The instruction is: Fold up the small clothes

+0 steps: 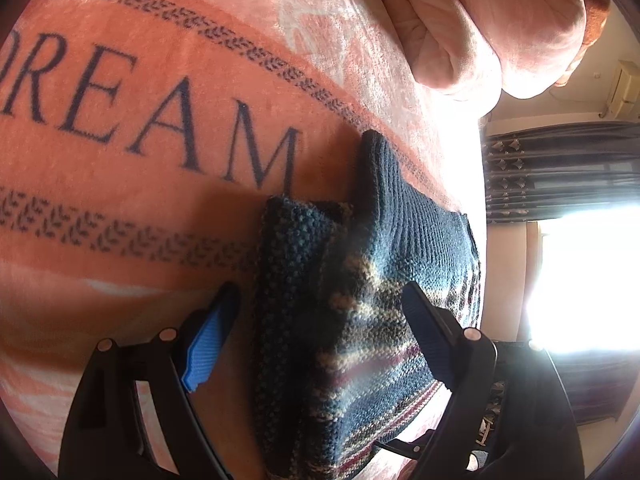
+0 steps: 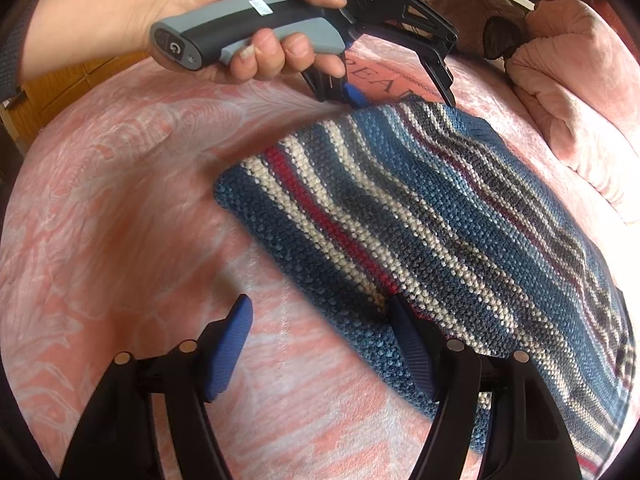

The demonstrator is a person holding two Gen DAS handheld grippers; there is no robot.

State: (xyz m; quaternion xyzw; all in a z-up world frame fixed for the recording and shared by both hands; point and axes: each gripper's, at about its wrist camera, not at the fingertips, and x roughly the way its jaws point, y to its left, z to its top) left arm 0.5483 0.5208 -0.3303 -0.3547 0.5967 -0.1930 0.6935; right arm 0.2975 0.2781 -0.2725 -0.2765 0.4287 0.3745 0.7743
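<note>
Knitted in a coarse stitch, the sweater (image 2: 420, 220) carries diagonal stripes of blue, cream, grey and one red band. We see it lying on the blanket (image 2: 120, 200), a pink fleece with pale leaf patterns and dark lettering that covers the bed. Its near edge runs as a straight fold; the far end narrows toward a plain dark-blue ribbed part (image 1: 404, 208) visible in the left wrist view.

We hold the left tool (image 1: 320, 308) with its fingers spread wide. The sweater end sits between them, bunched into a raised fold. The blue pad (image 1: 208, 344) on one side stands clear of the knit over the blanket. The other finger lies over the knit; we cannot tell whether it presses on it. In the right wrist view a hand (image 2: 248, 20) holds this tool by its grey grip at the far end of the sweater.

We hold the right tool (image 2: 324, 324) likewise spread apart. One finger (image 2: 228, 352) is over bare blanket; the other (image 2: 412, 348) rests at the near edge of the sweater.

A pink quilt (image 2: 572, 92) lies bundled beyond the sweater.
</note>
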